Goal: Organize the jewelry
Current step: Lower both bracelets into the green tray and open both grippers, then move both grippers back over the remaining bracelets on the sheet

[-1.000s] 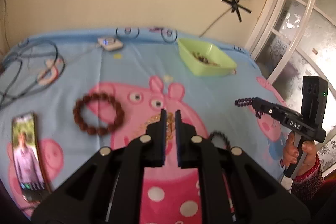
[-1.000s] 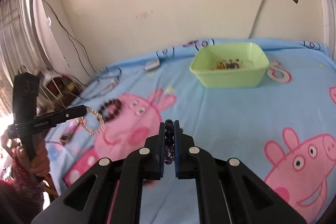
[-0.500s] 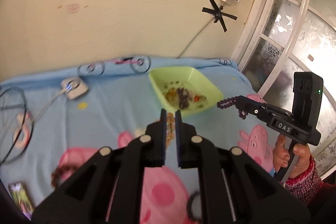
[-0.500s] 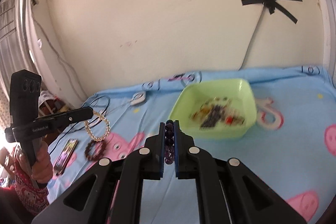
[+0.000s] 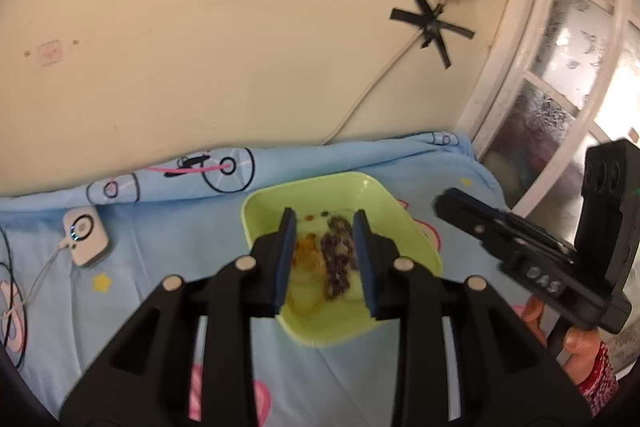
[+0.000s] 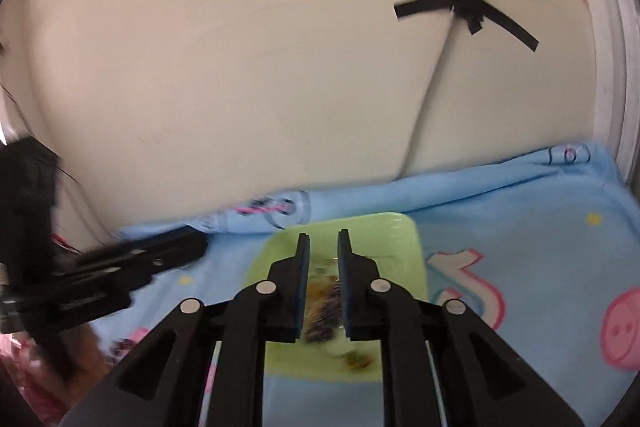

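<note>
A light green tray (image 5: 404, 227) sits on the blue cartoon cloth near the wall; it also shows in the right wrist view (image 6: 404, 251). Inside lie a dark purple bead bracelet (image 5: 338, 259), an amber bracelet (image 5: 306, 263) and small bits. My left gripper (image 5: 324, 227) is open and empty just above the tray. My right gripper (image 6: 323, 243) is open and empty over the same tray, with the dark beads (image 6: 324, 319) below its jaws. Each gripper shows in the other's view, the right one (image 5: 520, 251) and the left one (image 6: 120, 267).
A small white charger puck (image 5: 84, 237) with its cable lies on the cloth to the left. The cream wall (image 5: 240, 27) stands close behind the tray, with a taped cord (image 5: 430, 23). A white window frame (image 5: 540, 75) is at the right.
Both grippers moved forward over the green tray and opened. The amber bracelet left my left gripper and the purple bead bracelet left my right gripper; both now lie in the tray.
</note>
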Demonstrator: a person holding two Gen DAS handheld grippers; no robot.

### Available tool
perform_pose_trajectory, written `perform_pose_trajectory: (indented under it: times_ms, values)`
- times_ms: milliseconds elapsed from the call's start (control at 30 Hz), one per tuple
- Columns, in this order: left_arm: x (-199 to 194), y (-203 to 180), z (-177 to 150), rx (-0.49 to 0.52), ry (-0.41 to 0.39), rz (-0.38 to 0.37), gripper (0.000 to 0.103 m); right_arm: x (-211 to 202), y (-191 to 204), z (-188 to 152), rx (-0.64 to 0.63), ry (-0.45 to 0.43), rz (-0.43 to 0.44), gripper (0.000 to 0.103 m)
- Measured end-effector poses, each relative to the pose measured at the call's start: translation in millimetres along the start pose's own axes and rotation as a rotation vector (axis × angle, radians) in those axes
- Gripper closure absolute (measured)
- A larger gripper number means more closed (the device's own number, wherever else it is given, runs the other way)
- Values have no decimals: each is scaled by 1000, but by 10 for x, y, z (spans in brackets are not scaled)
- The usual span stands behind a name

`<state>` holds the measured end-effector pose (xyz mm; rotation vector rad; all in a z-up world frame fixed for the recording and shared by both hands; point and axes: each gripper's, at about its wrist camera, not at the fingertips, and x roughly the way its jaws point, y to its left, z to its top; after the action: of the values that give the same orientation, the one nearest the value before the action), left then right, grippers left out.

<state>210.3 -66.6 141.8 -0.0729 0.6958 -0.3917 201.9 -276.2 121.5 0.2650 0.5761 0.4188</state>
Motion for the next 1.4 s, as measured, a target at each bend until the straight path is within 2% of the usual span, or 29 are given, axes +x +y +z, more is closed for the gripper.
perform_pose_trajectory:
  times_ms: [67, 133, 300, 400, 500, 567, 633, 833, 967, 1133, 1400]
  values:
    - [-162, 8, -182, 14, -7, 32, 75, -213, 24, -209, 3, -24, 4, 103]
    - [-356, 36, -527, 14, 8, 77, 75, -394, 43, -518, 24, -17, 8, 103]
    - [-729, 67, -1445, -7, 62, 226, 75, -776, 147, -1476, 133, 72, -1, 103]
    - [-946, 69, -1839, -43, 83, 269, 75, -927, 317, -1800, 150, 106, 1, 103]
    - [-1143, 34, -2090, -53, 79, 289, 75, -1115, 604, -2033, 80, 135, -7, 103]
    - [-1236, -21, -2201, -37, 71, 302, 72, -1225, 718, -2135, 76, 142, 5, 103]
    - [-1303, -90, -2259, -28, 63, 300, 64, -1307, 807, -2215, 73, 144, 6, 103]
    - [-1496, -227, -2406, -6, 38, 284, 64, -1537, 978, -2298, 67, 130, 4, 103]
    - [-1585, -282, -2451, 1, 25, 286, 64, -1609, 1010, -2344, 77, 124, 6, 96]
    - [-1635, -290, -2508, -3, 23, 298, 64, -1639, 1024, -2407, 84, 131, 6, 94]
    - [-1538, -189, -2601, -19, 62, 330, 64, -1490, 1013, -2550, 91, 214, 16, 89]
